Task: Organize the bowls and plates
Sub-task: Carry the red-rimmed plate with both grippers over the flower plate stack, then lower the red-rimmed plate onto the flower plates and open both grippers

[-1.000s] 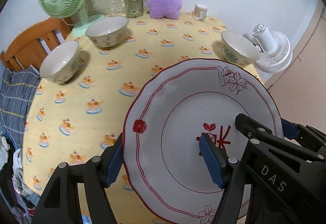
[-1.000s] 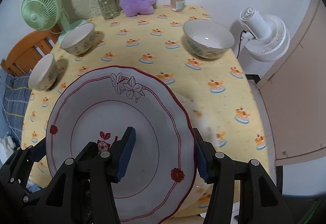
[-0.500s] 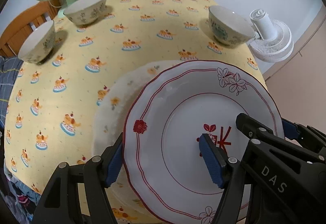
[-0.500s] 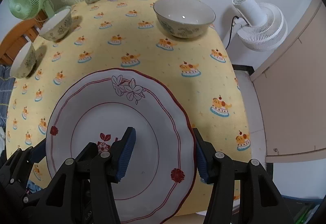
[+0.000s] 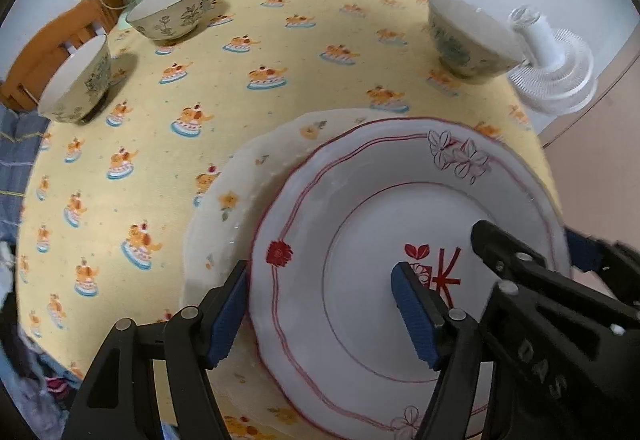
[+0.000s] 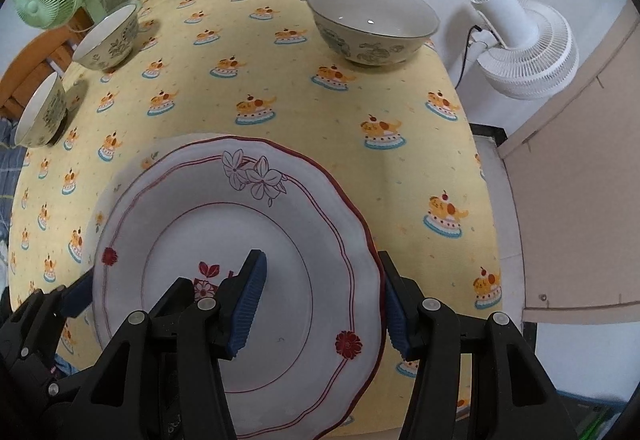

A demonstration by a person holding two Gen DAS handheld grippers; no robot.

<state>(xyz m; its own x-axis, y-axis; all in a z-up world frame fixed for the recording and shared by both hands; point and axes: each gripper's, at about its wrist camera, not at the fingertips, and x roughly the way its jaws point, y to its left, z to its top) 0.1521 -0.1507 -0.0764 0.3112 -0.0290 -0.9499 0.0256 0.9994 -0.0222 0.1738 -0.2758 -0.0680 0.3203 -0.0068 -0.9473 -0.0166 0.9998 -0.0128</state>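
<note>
Left gripper [image 5: 320, 304] and right gripper [image 6: 320, 304] both level, reaching forward, each pinching opposite rim of red-trimmed plate [image 5: 384, 248] between blue pads; plate low over table's near edge, above cream plate [image 5: 240, 191] on yellow tablecloth [image 6: 304, 111]; farther: three bowls, one [image 6: 374, 21] near right edge

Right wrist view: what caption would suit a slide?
Both grippers hold a red-rimmed plate above a floral plate.
</note>
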